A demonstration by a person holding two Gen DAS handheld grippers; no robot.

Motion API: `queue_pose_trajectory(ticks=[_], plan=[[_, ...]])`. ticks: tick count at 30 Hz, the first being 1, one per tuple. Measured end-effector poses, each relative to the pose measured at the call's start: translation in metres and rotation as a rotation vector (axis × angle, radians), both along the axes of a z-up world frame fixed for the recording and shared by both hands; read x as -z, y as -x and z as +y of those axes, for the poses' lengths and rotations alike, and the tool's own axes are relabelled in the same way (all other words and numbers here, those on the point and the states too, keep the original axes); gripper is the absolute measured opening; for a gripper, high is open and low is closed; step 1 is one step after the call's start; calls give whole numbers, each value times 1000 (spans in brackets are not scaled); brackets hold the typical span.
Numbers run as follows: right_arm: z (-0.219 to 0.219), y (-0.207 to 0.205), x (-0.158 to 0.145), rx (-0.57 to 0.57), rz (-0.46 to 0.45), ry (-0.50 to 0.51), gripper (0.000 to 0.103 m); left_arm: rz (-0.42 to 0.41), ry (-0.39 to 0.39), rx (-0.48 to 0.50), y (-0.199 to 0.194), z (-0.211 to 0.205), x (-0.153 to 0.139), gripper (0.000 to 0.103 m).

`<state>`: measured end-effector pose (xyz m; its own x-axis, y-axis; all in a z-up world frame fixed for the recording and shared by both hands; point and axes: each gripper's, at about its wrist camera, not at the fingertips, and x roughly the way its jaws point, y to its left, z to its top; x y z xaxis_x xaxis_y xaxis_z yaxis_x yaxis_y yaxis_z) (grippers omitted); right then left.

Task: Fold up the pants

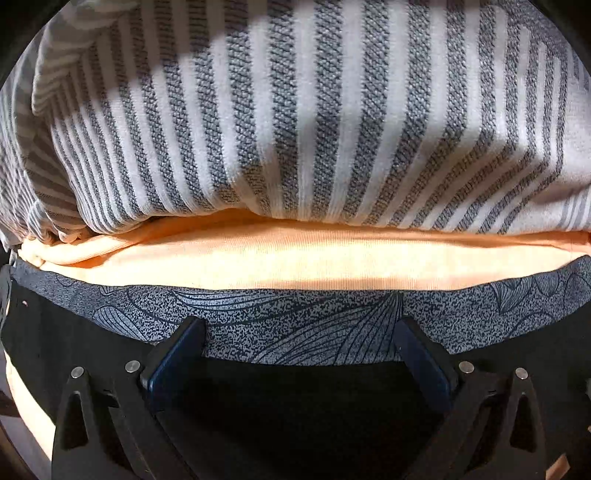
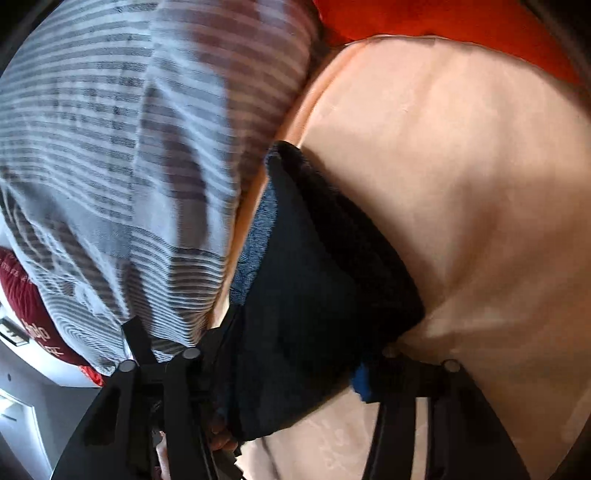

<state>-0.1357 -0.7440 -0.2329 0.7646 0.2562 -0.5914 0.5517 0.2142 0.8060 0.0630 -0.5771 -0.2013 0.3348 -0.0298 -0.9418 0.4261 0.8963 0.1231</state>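
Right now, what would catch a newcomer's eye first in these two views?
The grey-and-white striped cushion fills the top of the left view, above a peach sheet. In the right view, dark pants drape over the right tool, with a red cloth at the top.

On the dark red cushion (image 2: 27,314), at the left edge of the right wrist view just beside the grey-and-white striped blanket (image 2: 110,147), stand pale printed letters; they are blurred and partly cut off by the blanket, and none can be made out as a word; a faint line of small print higher on the same cushion is likewise too small to tell. In the left wrist view no text, label, brand or number can be read; the patterned grey cloth (image 1: 295,328) below the striped blanket bears only drawn leaf-like lines, no lettering.
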Motion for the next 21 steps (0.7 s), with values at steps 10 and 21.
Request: queue_pose_trajectory(ticks=[10,21], plan=[[-5,0,3,25,31,-106,15,2,-50,84,53,35,-30,103],[30,-38,-75,-129,-100,23,15,72,-11,83,58,50,-21,103]])
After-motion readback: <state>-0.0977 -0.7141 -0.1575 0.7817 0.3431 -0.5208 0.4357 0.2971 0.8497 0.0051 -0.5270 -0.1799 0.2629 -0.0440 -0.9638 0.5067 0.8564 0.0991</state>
